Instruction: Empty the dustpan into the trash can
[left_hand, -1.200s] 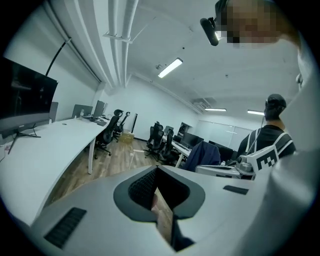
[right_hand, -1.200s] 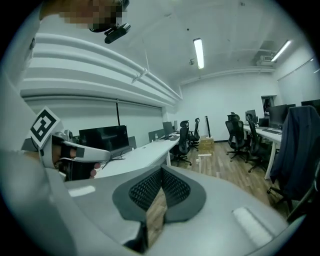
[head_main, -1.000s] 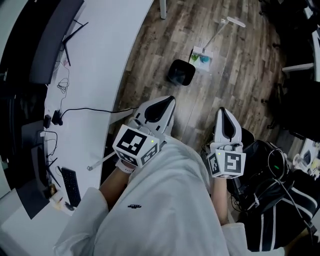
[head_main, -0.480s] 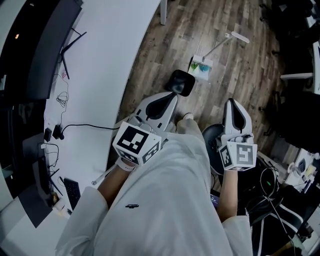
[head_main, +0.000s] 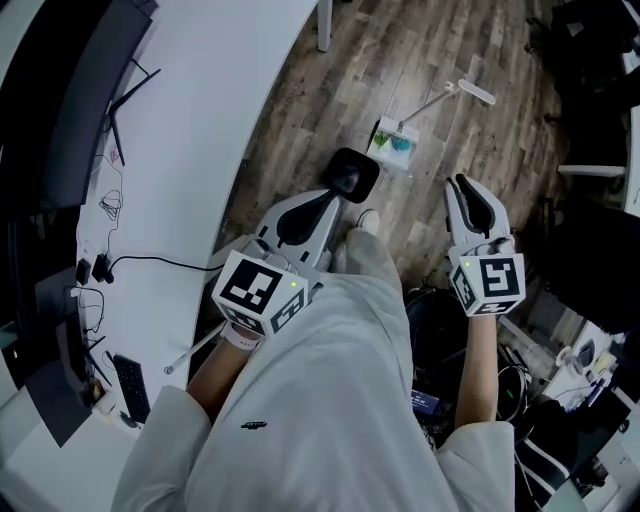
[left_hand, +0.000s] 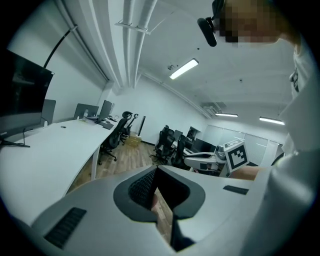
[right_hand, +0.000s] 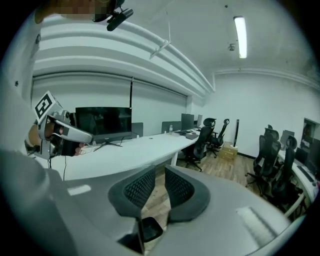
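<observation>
Well, we have not picked up anything yet. The dustpan (head_main: 394, 141) sits on the wood floor (head_main: 480, 40), just beside the black trash can (head_main: 350, 172). Its long handle (head_main: 440, 97) leans away to the right.

If we grab the handle far from the pan, we think the pan may swing and tip. Then the dirt would fall on the floor. The trash can looks small and light, so a bump from our shoe (head_main: 366, 217) could knock it over. Its mouth looks no wider than the pan, so a fast pour could miss.

The left tongs (head_main: 333, 197) are shut tight with nothing in them. The right tongs (head_main: 458, 183) have just been opening and stand a little apart, with nothing between them. That gap may be too small for the handle.

We hold both tongs out in front of us, pointing forward and a bit down. The left tongs hang by the edge of the white tabletop (head_main: 200, 110), near the trash can. The right tongs hang nearer the handle.
</observation>
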